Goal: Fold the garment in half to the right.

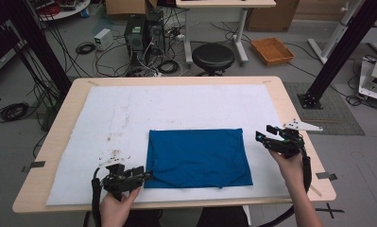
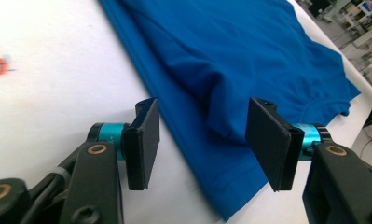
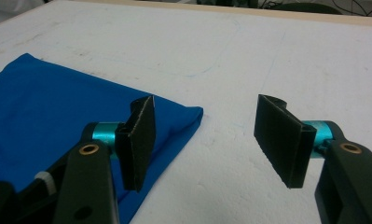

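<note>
While one blue cloth point(image 1: 198, 158) lies folded, two grippers flank it.

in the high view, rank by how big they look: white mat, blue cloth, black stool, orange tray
1. white mat
2. blue cloth
3. black stool and orange tray: they look alike in size, and both stand farther from the camera, so unranked.

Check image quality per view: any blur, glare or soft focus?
High view: even light, no glare, blue cloth slightly soft. Left gripper view: left tongs sharp, an orange mark on the white mat smeared, far background blurred. Right gripper view: right tongs crisp, far table edge soft, no glare.
</note>
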### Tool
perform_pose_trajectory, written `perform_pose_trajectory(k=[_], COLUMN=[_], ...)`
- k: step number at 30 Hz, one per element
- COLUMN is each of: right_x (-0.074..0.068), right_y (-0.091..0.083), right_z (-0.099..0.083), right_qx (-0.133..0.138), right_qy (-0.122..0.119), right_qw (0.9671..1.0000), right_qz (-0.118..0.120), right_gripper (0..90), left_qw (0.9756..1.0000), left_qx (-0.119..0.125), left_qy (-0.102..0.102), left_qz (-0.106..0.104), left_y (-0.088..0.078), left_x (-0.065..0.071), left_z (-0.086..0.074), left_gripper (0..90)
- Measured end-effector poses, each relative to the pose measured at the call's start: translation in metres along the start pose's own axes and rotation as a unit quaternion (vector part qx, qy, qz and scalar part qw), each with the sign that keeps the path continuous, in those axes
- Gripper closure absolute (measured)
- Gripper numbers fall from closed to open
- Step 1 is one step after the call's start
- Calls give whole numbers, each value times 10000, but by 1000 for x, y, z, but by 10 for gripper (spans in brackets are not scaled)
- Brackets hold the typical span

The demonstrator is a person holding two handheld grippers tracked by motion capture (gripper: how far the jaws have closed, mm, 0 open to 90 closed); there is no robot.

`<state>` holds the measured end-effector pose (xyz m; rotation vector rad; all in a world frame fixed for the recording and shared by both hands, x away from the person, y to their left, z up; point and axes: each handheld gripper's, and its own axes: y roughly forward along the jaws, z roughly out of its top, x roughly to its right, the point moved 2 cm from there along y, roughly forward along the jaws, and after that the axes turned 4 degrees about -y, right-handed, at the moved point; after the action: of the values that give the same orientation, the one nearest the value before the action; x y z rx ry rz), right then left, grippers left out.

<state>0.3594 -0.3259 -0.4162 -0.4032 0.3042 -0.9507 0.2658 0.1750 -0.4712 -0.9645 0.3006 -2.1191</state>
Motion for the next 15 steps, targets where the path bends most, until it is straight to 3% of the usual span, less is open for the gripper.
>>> perform_pose_trajectory(k=[4,15], right_x=[-2,-20], right_y=[1,10], right_z=[1,5], right_qx=[-1,-39], right_qy=[-18,-199], right_qw=[10000,9997], right_qz=[10,147], right_gripper=[388,387], left_qw=[10000,9990], left_qx=[22,87], left_qy=[5,78], left_qz=[66,425], left_y=[4,11], left_x=[3,9], left_z=[0,-2], left_gripper=[487,726])
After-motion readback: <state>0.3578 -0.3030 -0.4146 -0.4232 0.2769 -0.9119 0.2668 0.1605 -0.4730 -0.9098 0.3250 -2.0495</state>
